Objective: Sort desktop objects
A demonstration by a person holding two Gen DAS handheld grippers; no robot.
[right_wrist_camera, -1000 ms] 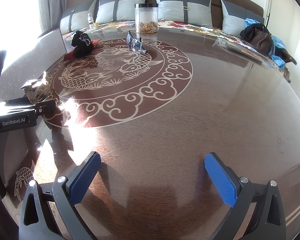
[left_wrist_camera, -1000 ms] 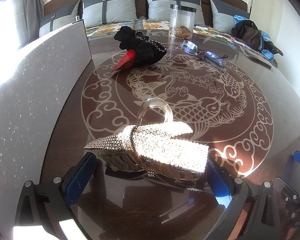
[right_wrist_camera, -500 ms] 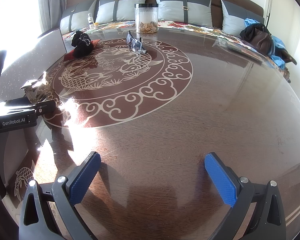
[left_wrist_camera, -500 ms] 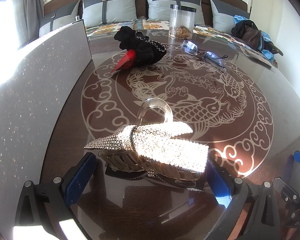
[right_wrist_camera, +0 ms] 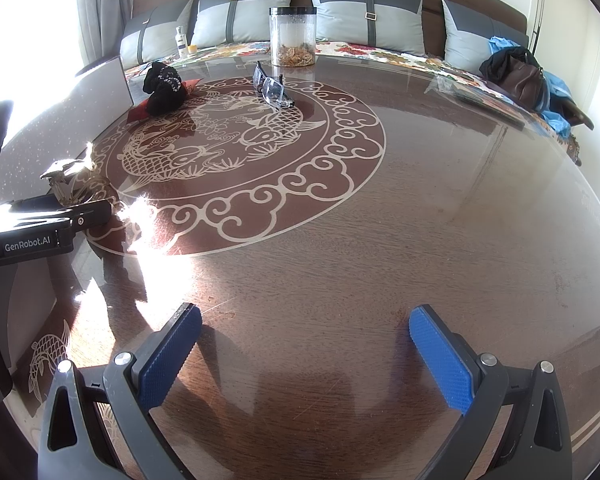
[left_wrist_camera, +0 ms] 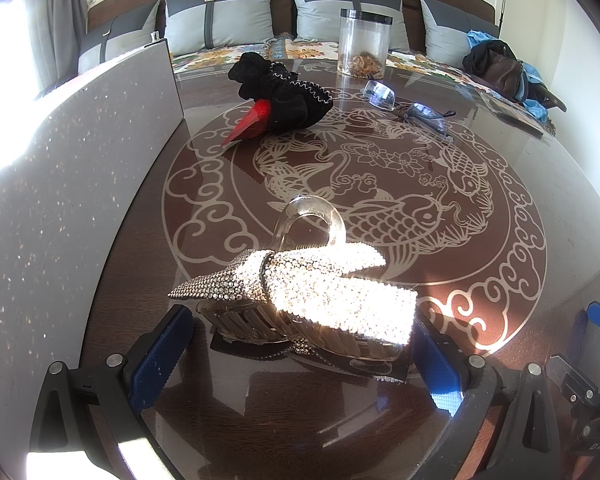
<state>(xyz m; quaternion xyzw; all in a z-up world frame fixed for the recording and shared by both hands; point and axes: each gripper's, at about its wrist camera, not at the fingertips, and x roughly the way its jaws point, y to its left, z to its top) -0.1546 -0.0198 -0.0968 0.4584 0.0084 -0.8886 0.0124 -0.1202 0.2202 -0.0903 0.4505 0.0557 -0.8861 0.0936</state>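
A rhinestone hair claw clip (left_wrist_camera: 312,292) lies on the dark glass-topped table (left_wrist_camera: 480,216), right in front of my left gripper (left_wrist_camera: 300,356). The left gripper is open, and its blue pads flank the clip's two ends without closing on it. Farther back lie a black scrunchie with a red piece (left_wrist_camera: 280,98) and a pair of clear glasses (left_wrist_camera: 404,104). My right gripper (right_wrist_camera: 304,356) is open over bare table with nothing between its pads. In the right wrist view the clip (right_wrist_camera: 70,178) glints at far left beside the left gripper's body (right_wrist_camera: 40,236).
A grey speckled board (left_wrist_camera: 60,160) stands upright along the table's left side. A clear jar with a black lid (left_wrist_camera: 364,42) stands at the far edge. Behind it runs a sofa with grey cushions (left_wrist_camera: 220,20) and a dark bag (left_wrist_camera: 500,66).
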